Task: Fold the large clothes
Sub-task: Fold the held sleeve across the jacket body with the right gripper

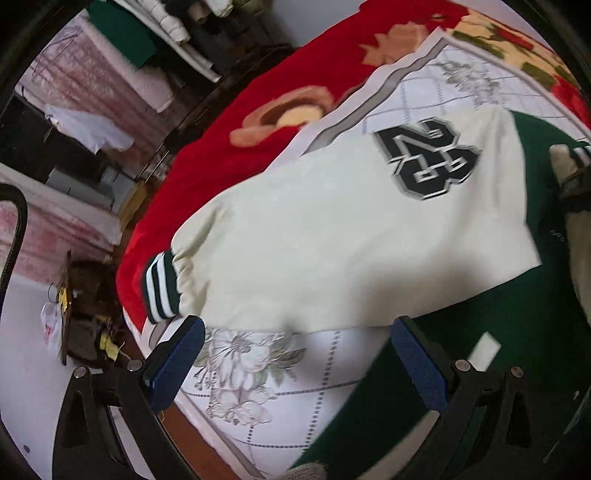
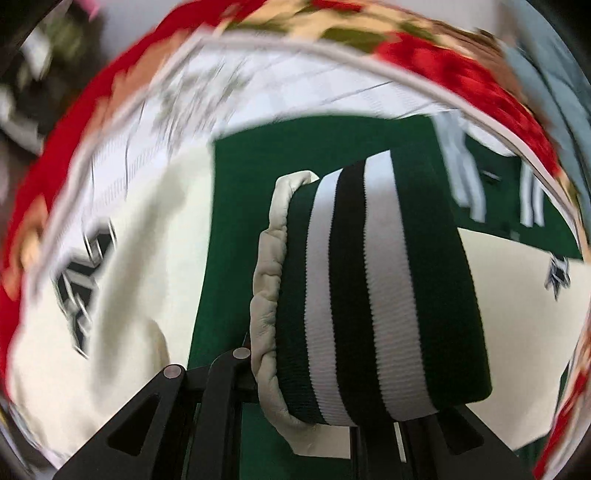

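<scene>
A green and cream varsity jacket (image 1: 332, 229) lies spread on a bed, over a white sheet (image 1: 258, 387) printed with grey flowers and a grid, which covers a red floral blanket (image 1: 221, 140). The only readable writing is the black, white-edged number "23" (image 1: 428, 158) on the cream sleeve; that sleeve reaches toward the bed's near edge and ends in a green and white striped cuff (image 1: 162, 288).

The left gripper (image 1: 295, 354) hovers above the sheet at that edge, its blue-padded jaws wide apart and holding nothing.

The right gripper (image 2: 332, 424) is clamped on the jacket's other striped cuff (image 2: 369, 288), which fills its view above the green body; its fingertips are hidden by the cloth.

Beyond the bed, blurred shelves of folded fabric (image 1: 170, 22) stand well apart.
</scene>
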Available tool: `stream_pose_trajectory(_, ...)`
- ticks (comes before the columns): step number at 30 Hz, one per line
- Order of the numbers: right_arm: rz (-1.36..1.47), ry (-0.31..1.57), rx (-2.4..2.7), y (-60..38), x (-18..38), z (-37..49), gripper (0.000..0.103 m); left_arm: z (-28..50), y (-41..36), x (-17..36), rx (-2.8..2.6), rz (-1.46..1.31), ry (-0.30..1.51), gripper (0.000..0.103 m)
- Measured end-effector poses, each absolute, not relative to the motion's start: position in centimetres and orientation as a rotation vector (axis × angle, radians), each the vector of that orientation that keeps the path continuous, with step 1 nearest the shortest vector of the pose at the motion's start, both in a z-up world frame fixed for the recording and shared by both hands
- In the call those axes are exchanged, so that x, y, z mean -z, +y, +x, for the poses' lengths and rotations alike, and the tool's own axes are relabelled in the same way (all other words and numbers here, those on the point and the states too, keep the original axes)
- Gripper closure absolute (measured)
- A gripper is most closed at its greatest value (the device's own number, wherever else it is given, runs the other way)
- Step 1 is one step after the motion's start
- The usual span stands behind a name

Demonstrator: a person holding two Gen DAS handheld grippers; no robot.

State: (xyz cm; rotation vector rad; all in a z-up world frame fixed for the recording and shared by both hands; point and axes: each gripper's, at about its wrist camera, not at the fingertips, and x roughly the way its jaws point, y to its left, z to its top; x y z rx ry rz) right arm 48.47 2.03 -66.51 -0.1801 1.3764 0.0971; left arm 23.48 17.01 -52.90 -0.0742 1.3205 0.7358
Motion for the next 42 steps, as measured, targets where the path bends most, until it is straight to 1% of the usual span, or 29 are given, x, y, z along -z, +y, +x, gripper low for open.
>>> stream_pose_trajectory(2,-0.221,1.399,-0.133,2.3,67.3,48.2,0.081,22.9,17.3,53.1,-0.745,-0.079,1.330,0.000)
stream_pose_trajectory(3,-0.202,1.394,-0.172,2.1,66.9,47.9,0.079,22.6,17.4,53.2,-0.746,-0.086,1.336,0.000)
stream_pose_trajectory(4,-0.149,1.405,-0.230,1.8,66.4,47.6,0.067,22.4,17.4,53.3,-0.743,-0.094,1.341,0.000)
stream_pose_trajectory(5,0.002,1.432,-0.345,0.7,65.4,47.3,0.046,22.3,17.5,53.3,-0.742,-0.099,1.346,0.000)
stream_pose_trajectory(6,0.172,1.444,-0.430,-1.0,64.3,46.7,0.037,22.1,17.4,53.2,-0.740,-0.103,1.349,0.000)
stream_pose_trajectory(7,0.256,1.439,-0.453,-2.4,63.4,46.3,0.031,22.1,17.4,53.1,-0.735,-0.108,1.351,0.000)
stream_pose_trajectory(8,0.370,1.431,-0.459,-5.4,62.0,45.0,0.031,22.1,17.3,52.9,-0.728,-0.111,1.352,0.000)
stream_pose_trajectory(10,0.480,1.410,-0.391,-9.9,60.2,42.9,0.031,22.5,17.1,52.4,-0.713,-0.117,1.348,0.000)
stream_pose_trajectory(11,0.545,1.391,-0.308,-13.8,59.4,41.1,0.031,22.7,16.9,52.2,-0.705,-0.120,1.343,0.000)
stream_pose_trajectory(13,0.590,1.383,-0.164,-18.9,59.1,38.5,0.031,23.1,16.4,52.0,-0.688,-0.124,1.346,0.000)
stream_pose_trajectory(15,0.598,1.412,0.025,-24.7,59.8,35.2,0.031,23.5,16.0,52.3,-0.676,-0.142,1.353,0.000)
stream_pose_trajectory(18,0.641,1.450,0.200,-30.8,63.2,32.1,0.031,23.7,15.6,53.3,-0.671,-0.165,1.385,0.000)
stream_pose_trajectory(19,0.630,1.468,0.244,-32.1,64.4,31.7,0.035,23.6,15.6,54.0,-0.675,-0.177,1.403,0.000)
stream_pose_trajectory(20,0.601,1.509,0.327,-33.9,66.4,31.0,0.049,23.4,15.5,54.2,-0.678,-0.180,1.413,0.000)
stream_pose_trajectory(21,0.607,1.519,0.362,-34.7,67.4,30.5,0.054,23.3,15.4,54.6,-0.679,-0.184,1.424,0.000)
stream_pose_trajectory(22,0.628,1.486,0.396,-35.6,67.8,29.9,0.057,23.1,15.4,55.0,-0.682,-0.189,1.436,0.000)
stream_pose_trajectory(23,0.600,1.464,0.422,-36.0,67.7,29.9,0.059,22.8,15.4,55.3,-0.688,-0.194,1.443,0.000)
stream_pose_trajectory(24,0.512,1.407,0.493,-36.2,66.7,29.9,0.060,22.5,15.5,55.5,-0.694,-0.200,1.450,0.000)
stream_pose_trajectory(25,0.482,1.367,0.535,-36.5,66.1,29.8,0.063,22.2,15.7,55.7,-0.699,-0.206,1.456,0.000)
stream_pose_trajectory(26,0.505,1.351,0.569,-37.0,66.1,29.5,0.063,21.9,15.8,55.8,-0.703,-0.212,1.461,0.000)
stream_pose_trajectory(28,0.587,1.382,0.585,-37.5,67.0,28.8,0.062,21.2,16.5,56.1,-0.715,-0.250,1.475,0.000)
stream_pose_trajectory(31,0.568,1.435,0.556,-36.2,66.3,28.5,0.062,19.7,18.7,56.5,-0.738,-0.407,1.486,0.000)
stream_pose_trajectory(33,0.580,1.446,0.505,-34.3,65.0,27.7,0.059,18.6,20.4,56.8,-0.748,-0.537,1.472,0.000)
stream_pose_trajectory(35,0.590,1.433,0.457,-32.3,63.8,26.7,0.046,17.2,22.8,57.6,-0.754,-0.725,1.437,0.000)
stream_pose_trajectory(37,0.588,1.434,0.395,-29.8,62.9,25.9,0.045,15.6,25.6,58.7,-0.766,-0.935,1.372,0.000)
stream_pose_trajectory(40,0.573,1.462,0.267,-24.4,63.0,24.9,0.045,13.9,29.0,60.2,-0.818,-1.106,1.259,0.000)
stream_pose_trajectory(42,0.542,1.478,0.219,-22.0,62.9,25.9,0.045,13.3,31.1,61.1,-0.863,-1.167,1.193,0.000)
